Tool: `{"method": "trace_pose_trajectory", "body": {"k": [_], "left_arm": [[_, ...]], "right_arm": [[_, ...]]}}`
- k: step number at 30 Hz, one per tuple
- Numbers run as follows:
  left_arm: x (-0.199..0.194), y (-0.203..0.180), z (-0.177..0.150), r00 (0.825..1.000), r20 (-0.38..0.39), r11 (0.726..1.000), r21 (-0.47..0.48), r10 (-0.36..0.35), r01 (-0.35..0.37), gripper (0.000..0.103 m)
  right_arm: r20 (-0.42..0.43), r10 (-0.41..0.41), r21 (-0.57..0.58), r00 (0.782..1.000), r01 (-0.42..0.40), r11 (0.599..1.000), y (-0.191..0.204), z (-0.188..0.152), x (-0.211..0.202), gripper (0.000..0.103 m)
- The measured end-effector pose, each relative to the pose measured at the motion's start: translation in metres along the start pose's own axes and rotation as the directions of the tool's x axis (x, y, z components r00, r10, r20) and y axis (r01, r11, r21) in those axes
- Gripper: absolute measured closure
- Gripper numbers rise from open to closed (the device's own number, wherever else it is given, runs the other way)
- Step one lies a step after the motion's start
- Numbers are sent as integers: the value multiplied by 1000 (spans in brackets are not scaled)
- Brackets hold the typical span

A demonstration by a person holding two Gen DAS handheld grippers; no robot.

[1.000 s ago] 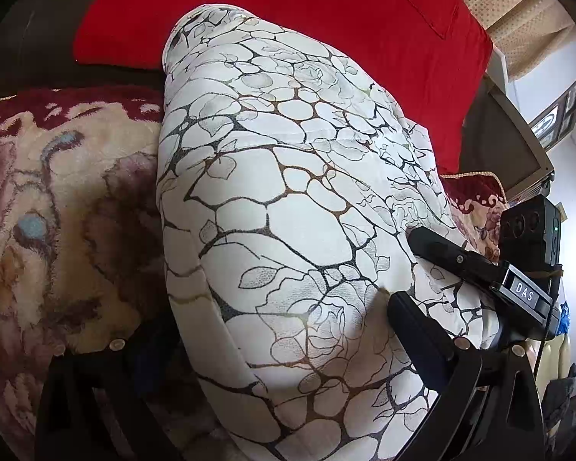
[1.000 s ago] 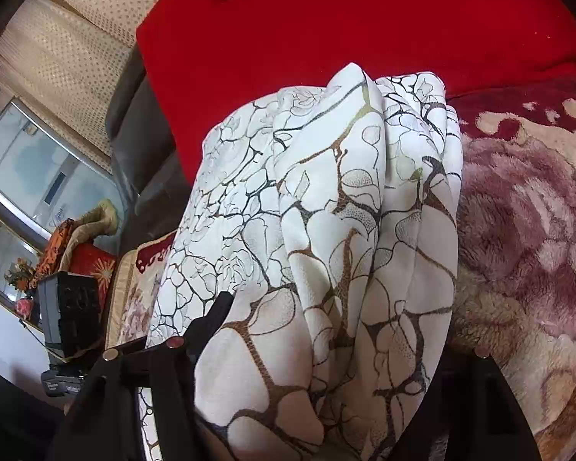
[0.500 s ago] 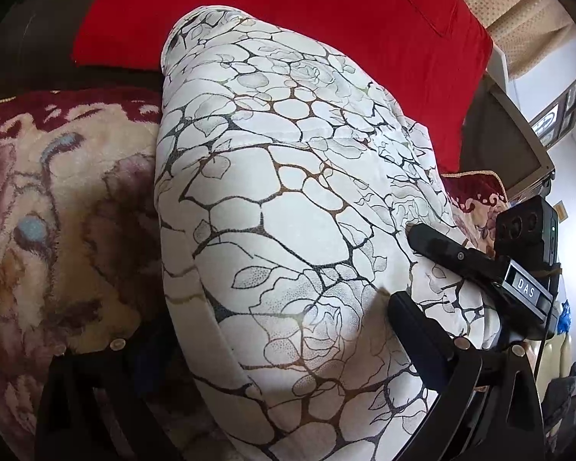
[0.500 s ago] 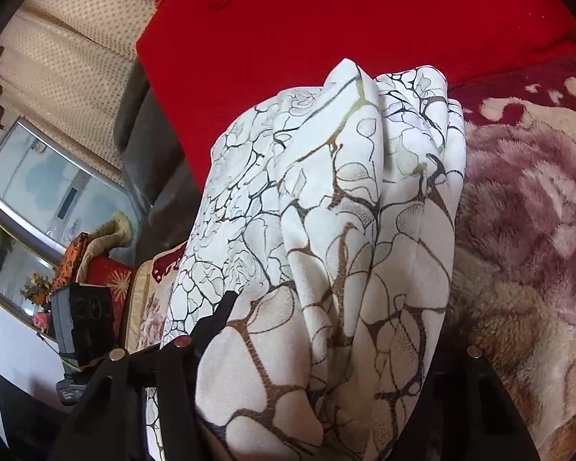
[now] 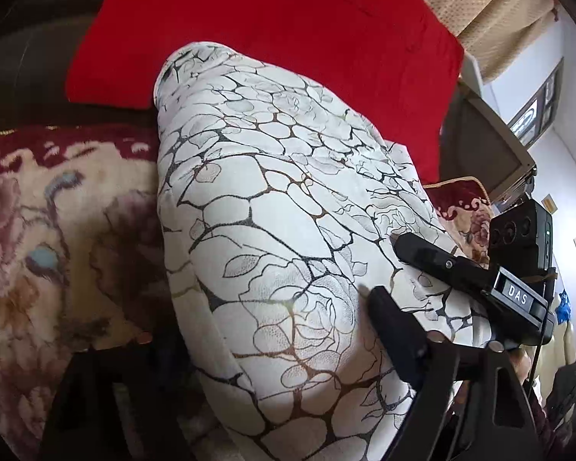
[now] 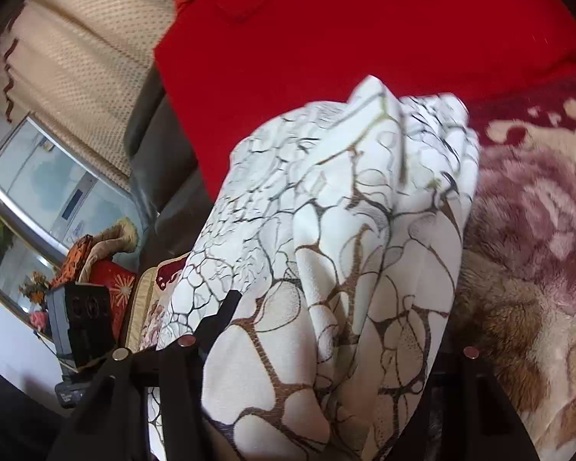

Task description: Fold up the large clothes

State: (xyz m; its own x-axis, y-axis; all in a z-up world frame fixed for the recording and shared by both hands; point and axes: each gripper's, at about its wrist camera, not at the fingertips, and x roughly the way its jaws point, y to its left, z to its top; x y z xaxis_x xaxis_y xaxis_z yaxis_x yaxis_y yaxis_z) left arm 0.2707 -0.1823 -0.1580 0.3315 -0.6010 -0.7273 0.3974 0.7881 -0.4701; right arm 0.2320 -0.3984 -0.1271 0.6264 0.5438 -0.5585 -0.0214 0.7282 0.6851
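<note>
You're closing the left gripper (image 5: 272,330) around the white patterned garment (image 5: 280,207), fold bulging between the jaws, pad contact not clear. You're also closing the right gripper (image 6: 326,330) around its bunched edge, cloth filling the gap. Garment is lying on the floral blanket (image 5: 57,238), red cushion (image 5: 288,19) behind.

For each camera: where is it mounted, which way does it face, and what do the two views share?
Left wrist: rides the left gripper, angled down over the white patterned garment; right gripper visible at right.
Right wrist: rides the right gripper, angled down at the bunched garment; left gripper's camera at left.
Shared: garment, red cushion, floral blanket. Both jaws are closing around fabric.
</note>
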Motion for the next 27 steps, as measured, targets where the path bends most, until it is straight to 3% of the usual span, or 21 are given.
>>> {"method": "trace_pose_trajectory", "body": {"k": [9, 14, 17, 19, 21, 24, 27], "left_arm": [[-50, 6, -14, 999, 44, 999, 24, 31, -32, 25], [-92, 13, -38, 992, 54, 993, 27, 116, -118, 25], [-94, 29, -51, 980, -7, 980, 17, 201, -200, 24], [-84, 39, -59, 966, -66, 968, 19, 251, -251, 17], [-78, 41, -66, 960, -86, 963, 29, 268, -266, 17], [-86, 35, -74, 955, -62, 956, 38, 291, -289, 17], [-95, 23, -82, 946, -31, 945, 69, 324, -321, 17]], "right_arm": [[8, 21, -92, 1000, -20, 996, 43, -14, -11, 45], [-35, 71, -122, 997, -75, 990, 65, -31, -4, 46], [-72, 78, -120, 994, -86, 989, 73, -49, 4, 46], [-116, 41, -72, 992, -50, 996, 62, -64, 16, 45], [-151, -21, -21, 988, 19, 1000, 48, -76, 25, 40], [-138, -47, 35, 989, 53, 998, 38, -88, 21, 32], [-118, -72, 36, 990, 77, 996, 42, -92, 8, 32]]}}
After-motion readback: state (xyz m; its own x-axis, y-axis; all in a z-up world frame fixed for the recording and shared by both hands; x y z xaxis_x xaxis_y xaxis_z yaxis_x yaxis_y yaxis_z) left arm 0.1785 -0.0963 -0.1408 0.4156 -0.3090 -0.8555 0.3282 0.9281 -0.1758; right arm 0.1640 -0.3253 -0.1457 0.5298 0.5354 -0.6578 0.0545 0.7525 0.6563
